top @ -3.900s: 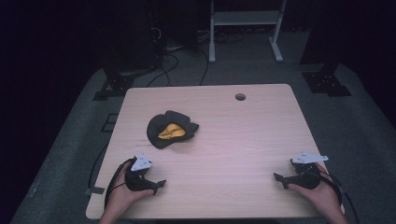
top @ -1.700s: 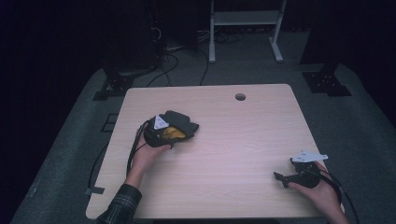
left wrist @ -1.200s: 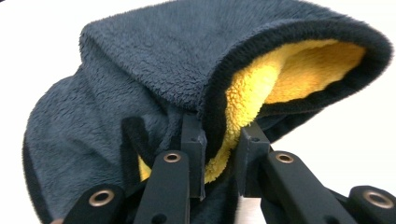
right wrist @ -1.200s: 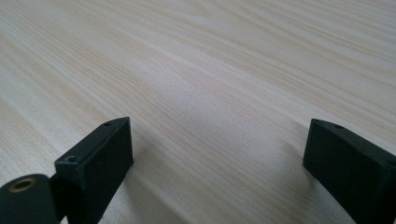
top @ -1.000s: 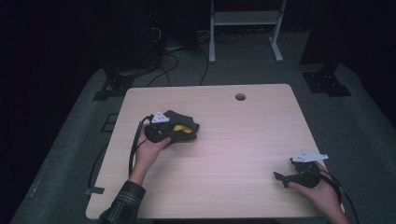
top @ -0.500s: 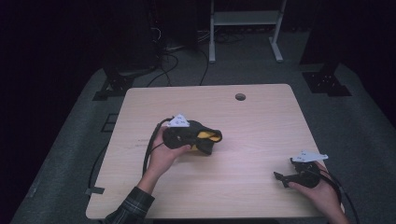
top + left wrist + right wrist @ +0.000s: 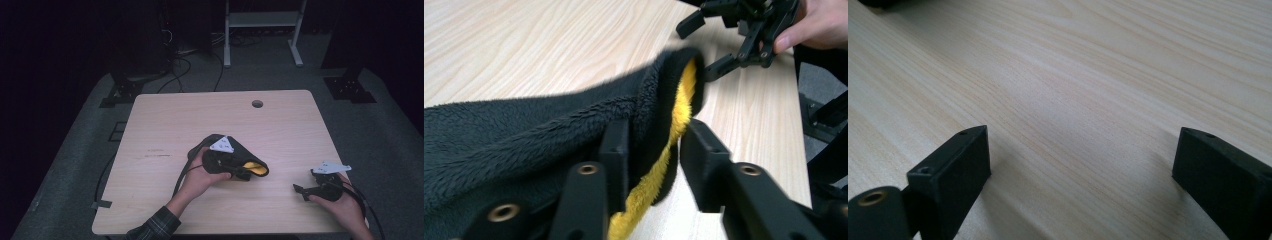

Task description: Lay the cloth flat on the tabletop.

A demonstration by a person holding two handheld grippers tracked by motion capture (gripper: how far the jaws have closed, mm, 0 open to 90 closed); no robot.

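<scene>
Jaws of the left gripper (image 7: 651,165) have just been opening, and the folded edge of a black fleece cloth (image 7: 524,135) with a yellow lining (image 7: 674,125) lies between them. One jaw touches the black fleece, while a sliver of gap shows between the lining and the other, so the grip looks released. Seen from the high view, the left gripper (image 7: 245,172) and the cloth (image 7: 247,162) sit near the middle of the wooden counter (image 7: 165,120), slightly toward the person's side, with the left hand (image 7: 200,177) behind them. Beyond the fleece edge, in the left gripper view, the right gripper (image 7: 699,47) rests close by on the counter. Its jaws stand wide apart over bare wood in the right gripper view, holding nothing (image 7: 1080,165). Farther off, a round hole (image 7: 257,103) marks the counter's far edge.
</scene>
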